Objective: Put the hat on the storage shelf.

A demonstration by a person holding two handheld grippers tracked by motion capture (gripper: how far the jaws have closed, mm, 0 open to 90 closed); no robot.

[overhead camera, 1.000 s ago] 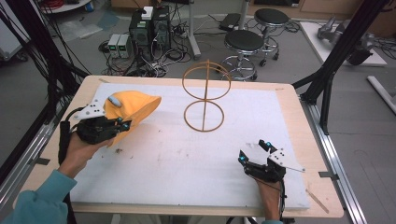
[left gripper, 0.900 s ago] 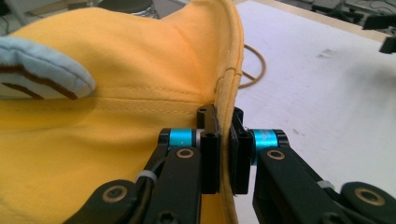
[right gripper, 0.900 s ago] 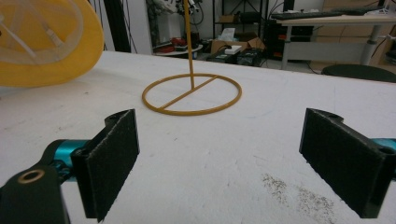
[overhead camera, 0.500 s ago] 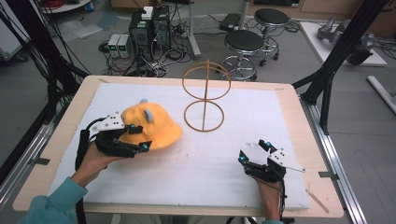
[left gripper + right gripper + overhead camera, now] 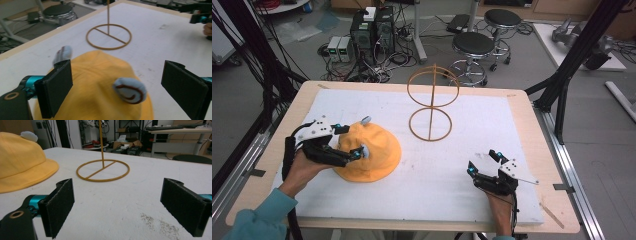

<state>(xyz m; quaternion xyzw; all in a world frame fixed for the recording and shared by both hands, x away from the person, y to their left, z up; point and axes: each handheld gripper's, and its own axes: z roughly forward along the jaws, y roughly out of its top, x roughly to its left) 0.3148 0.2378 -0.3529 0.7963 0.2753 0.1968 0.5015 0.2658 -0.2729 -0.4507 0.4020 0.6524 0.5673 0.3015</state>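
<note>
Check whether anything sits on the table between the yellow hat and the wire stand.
Nothing visible does. The yellow hat lies flat under the open left gripper, and only bare white table separates it from the wire stand. The right gripper rests far off to the side.

Yellow bucket hat (image 5: 369, 152) with two pale blue ears (image 5: 130, 90), lying brim-down, crown up, on the white table mat, left of the wire hat stand (image 5: 432, 102).
</note>
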